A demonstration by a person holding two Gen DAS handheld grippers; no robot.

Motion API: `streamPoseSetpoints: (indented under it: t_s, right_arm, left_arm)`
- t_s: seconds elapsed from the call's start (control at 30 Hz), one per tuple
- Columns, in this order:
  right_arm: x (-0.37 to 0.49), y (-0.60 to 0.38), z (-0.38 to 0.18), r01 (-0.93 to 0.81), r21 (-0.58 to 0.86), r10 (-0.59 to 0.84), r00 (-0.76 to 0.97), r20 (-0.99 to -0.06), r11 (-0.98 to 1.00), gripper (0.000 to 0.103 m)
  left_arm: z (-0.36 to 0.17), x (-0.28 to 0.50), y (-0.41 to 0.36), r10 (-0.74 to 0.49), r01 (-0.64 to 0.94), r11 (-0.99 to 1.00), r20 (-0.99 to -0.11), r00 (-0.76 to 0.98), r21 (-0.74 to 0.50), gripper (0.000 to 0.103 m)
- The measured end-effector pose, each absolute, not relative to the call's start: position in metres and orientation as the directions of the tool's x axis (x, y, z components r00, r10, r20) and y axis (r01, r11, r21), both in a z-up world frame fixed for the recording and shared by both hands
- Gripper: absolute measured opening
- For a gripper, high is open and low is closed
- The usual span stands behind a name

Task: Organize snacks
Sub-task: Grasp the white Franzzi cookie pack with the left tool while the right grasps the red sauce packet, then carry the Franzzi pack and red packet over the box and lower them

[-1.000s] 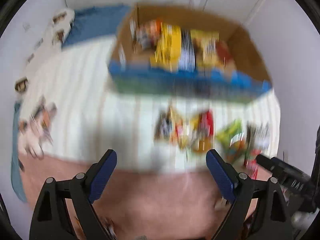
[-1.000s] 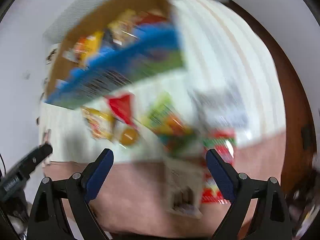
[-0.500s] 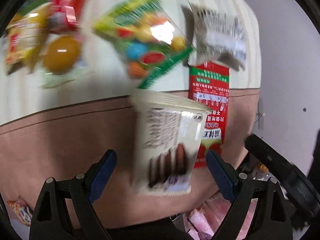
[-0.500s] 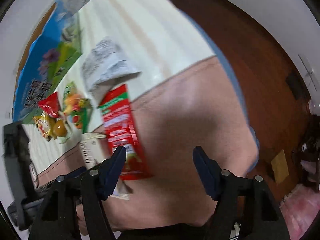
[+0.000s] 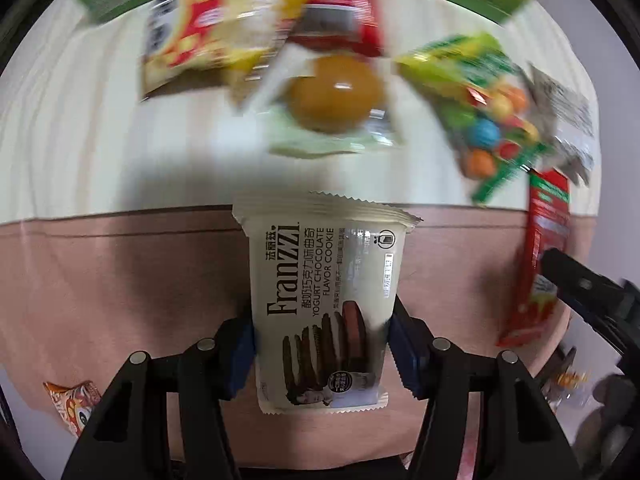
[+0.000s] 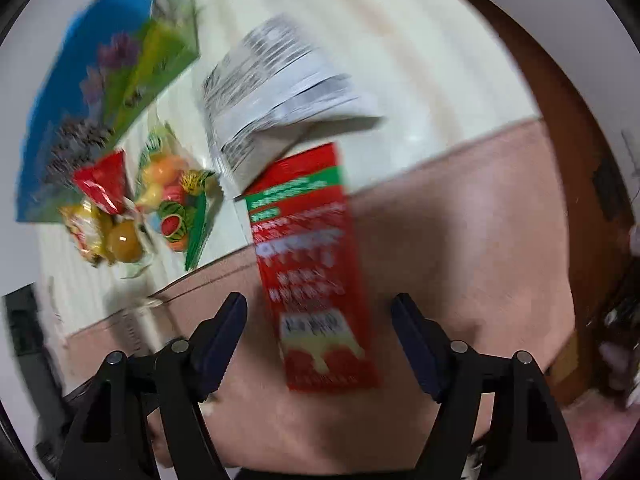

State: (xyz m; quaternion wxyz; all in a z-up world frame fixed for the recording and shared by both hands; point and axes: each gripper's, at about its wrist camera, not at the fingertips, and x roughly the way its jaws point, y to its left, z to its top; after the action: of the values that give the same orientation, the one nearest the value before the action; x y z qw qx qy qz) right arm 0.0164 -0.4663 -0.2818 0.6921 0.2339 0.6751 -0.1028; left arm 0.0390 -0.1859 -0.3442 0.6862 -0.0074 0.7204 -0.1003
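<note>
My left gripper [image 5: 322,354] is shut on a cream Franzzi cookie pack [image 5: 326,280], its blue pads pressing both sides of the pack's near end. My right gripper [image 6: 319,336] is open around the near end of a red strawberry snack pack [image 6: 312,264] lying on the pink cloth; the pads stand apart from it. The red pack also shows at the right of the left wrist view [image 5: 540,256], with the right gripper's black finger over it.
Loose snacks lie on the striped cloth: a yellow bag [image 5: 200,40], a red bag [image 5: 344,4], an orange jelly cup [image 5: 336,92], a green candy bag [image 5: 480,96] and a grey-white pack [image 6: 276,92]. A blue-green box [image 6: 100,92] stands behind. An orange packet [image 5: 72,400] lies lower left.
My left gripper has closed on the cookie pack. My right gripper has moved in over the red pack, which now lies between its open fingers.
</note>
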Motion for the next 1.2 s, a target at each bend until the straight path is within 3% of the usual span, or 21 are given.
streamPoseSetpoints:
  t_s: [0.1, 0.17, 0.2, 0.5, 0.7, 0.83, 1.07, 1.2]
  right_arm:
    - [0.024, -0.450, -0.291, 0.401, 0.092, 0.079, 0.047, -0.996, 0.911, 0.075]
    - [0.021, -0.440, -0.290, 0.358, 0.061, 0.042, 0.060, -0.997, 0.932, 0.059]
    - [0.017, -0.433, -0.287, 0.325, 0.049, 0.031, 0.061, -0.998, 0.944, 0.058]
    - [-0.015, -0.400, -0.279, 0.247, 0.145, 0.145, 0.020, -0.989, 0.958, 0.055]
    - [-0.012, -0.410, -0.291, 0.328, 0.198, 0.210, -0.001, -0.978, 0.924, 0.063]
    - [-0.011, -0.411, -0.303, 0.331, 0.180, 0.195, -0.014, -0.981, 0.926, 0.064]
    - [-0.016, -0.403, -0.290, 0.310, 0.163, 0.160, 0.035, -0.986, 0.937, 0.048]
    - [-0.016, -0.400, -0.268, 0.306, 0.239, 0.226, 0.076, -0.971, 0.922, 0.046]
  left_arm:
    - [-0.346, 0.037, -0.183, -0.163, 0.119, 0.978, -0.984, -0.066, -0.170, 0.058]
    - [-0.347, 0.036, -0.183, -0.151, 0.136, 0.978, -0.986, -0.069, -0.159, 0.058]
    - [-0.347, 0.036, -0.183, -0.149, 0.140, 0.978, -0.987, -0.068, -0.157, 0.059]
    - [-0.355, 0.030, -0.193, -0.148, 0.139, 0.978, -0.986, -0.074, -0.157, 0.060]
    - [-0.360, 0.029, -0.196, -0.138, 0.146, 0.978, -0.987, -0.078, -0.148, 0.060]
    - [-0.364, 0.034, -0.195, -0.131, 0.135, 0.981, -0.989, -0.071, -0.140, 0.060]
    - [-0.353, 0.022, -0.203, -0.097, 0.159, 0.982, -0.995, -0.033, -0.101, 0.057]
    - [-0.332, 0.019, -0.198, -0.142, 0.148, 0.979, -0.990, -0.015, -0.142, 0.057]
